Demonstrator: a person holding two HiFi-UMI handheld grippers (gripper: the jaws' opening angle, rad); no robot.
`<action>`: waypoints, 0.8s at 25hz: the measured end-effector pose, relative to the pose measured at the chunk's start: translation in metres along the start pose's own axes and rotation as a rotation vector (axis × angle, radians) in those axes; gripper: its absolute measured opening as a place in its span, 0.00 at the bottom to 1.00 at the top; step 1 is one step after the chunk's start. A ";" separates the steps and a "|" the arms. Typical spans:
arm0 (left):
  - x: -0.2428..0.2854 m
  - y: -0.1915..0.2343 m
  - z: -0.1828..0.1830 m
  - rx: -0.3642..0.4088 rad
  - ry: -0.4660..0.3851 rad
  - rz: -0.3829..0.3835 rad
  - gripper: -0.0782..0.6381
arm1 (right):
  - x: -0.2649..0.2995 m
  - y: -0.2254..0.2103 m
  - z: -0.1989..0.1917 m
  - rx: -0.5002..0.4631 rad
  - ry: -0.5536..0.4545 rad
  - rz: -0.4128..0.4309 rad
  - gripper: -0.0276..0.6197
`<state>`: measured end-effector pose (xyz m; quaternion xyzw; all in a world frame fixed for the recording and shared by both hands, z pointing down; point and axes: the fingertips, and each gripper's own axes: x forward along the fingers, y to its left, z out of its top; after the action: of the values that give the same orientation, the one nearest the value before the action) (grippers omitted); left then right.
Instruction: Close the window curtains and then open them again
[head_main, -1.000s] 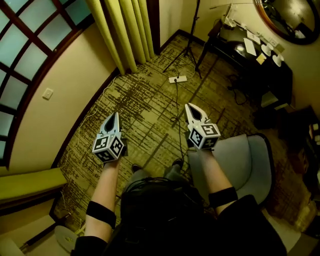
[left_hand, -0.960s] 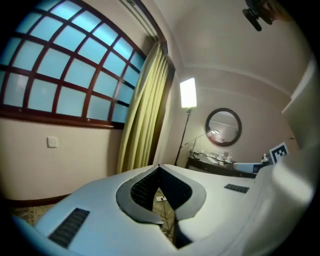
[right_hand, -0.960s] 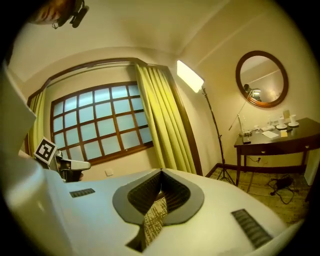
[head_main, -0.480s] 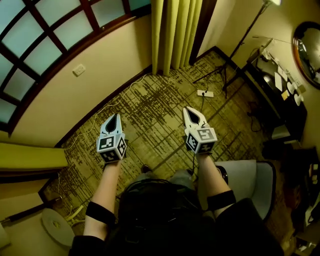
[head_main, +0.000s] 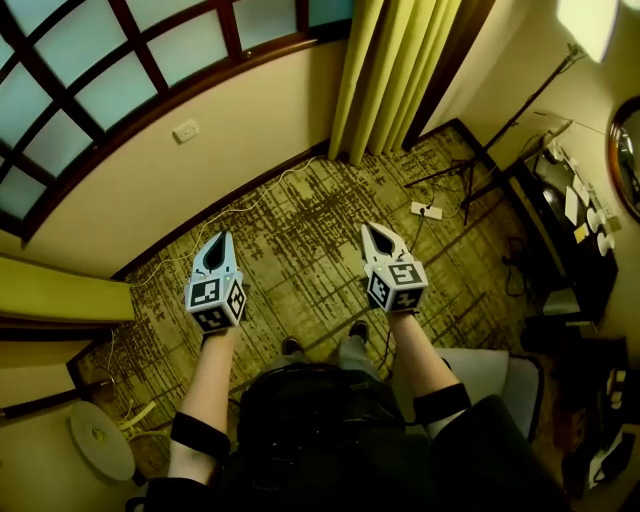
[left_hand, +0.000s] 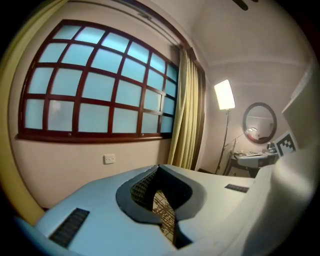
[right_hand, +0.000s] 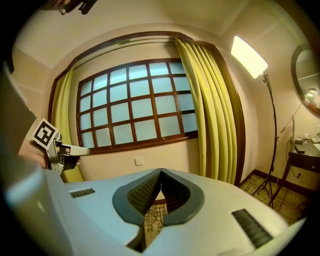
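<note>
Left gripper (head_main: 218, 240): its fingers are pressing together with nothing between them; it is hovering over the carpet (head_main: 300, 230), pointing toward the wall below the window (head_main: 120, 60).
Right gripper (head_main: 368, 230): its fingers are meeting tip to tip, gripping nothing; it is hovering level with its partner, well apart from it.
Right curtain (head_main: 392, 75): is hanging gathered at the window's right edge, well ahead of both grippers.
Left curtain (right_hand: 61, 110): is hanging bunched at the window's left edge.
Window: its panes are showing uncovered between the two curtains.
Lamp (head_main: 590, 25): is glowing right of the right curtain.
</note>
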<state>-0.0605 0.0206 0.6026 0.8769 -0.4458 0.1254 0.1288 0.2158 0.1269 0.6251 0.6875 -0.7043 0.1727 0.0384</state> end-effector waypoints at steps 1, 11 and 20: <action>0.003 -0.003 -0.002 0.006 0.004 -0.008 0.12 | 0.002 -0.004 0.000 0.006 0.006 -0.002 0.04; 0.057 -0.071 0.000 0.005 0.034 -0.085 0.12 | -0.008 -0.064 0.004 0.018 0.025 0.000 0.04; 0.115 -0.152 0.017 0.037 0.032 -0.133 0.12 | -0.026 -0.150 0.017 0.022 0.040 -0.034 0.04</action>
<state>0.1309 0.0153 0.6078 0.9047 -0.3820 0.1386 0.1278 0.3680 0.1475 0.6304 0.6960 -0.6898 0.1933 0.0479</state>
